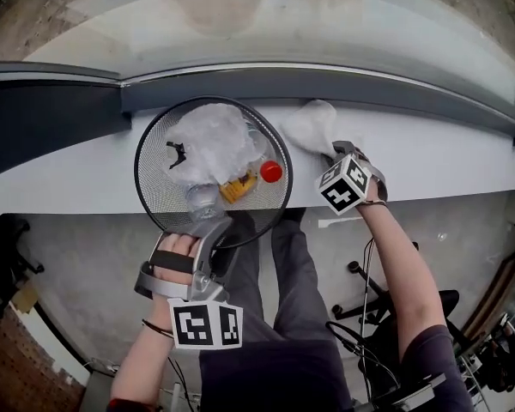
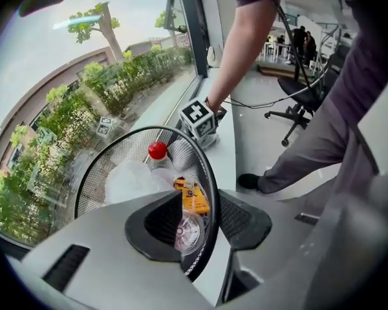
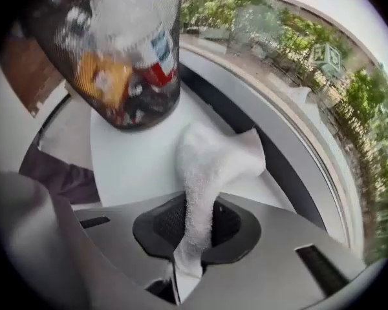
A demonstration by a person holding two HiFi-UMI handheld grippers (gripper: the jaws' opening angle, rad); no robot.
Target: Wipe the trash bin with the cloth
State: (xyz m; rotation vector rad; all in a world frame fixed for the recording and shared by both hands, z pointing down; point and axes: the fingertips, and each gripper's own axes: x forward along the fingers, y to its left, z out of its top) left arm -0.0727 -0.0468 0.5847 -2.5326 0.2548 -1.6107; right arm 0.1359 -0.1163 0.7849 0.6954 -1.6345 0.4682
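Fingers of left gripper (image 2: 200,215) half apart astride trash bin (image 2: 107,166) rim, right gripper (image 3: 197,228) fingers pinching cloth (image 3: 213,160).

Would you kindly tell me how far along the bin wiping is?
Done: the right gripper is shut on the white terry cloth. In hand: the left gripper straddles the rim of the black wire-mesh trash bin. Left: all the wiping; the cloth lies on the white sill beside the bin.
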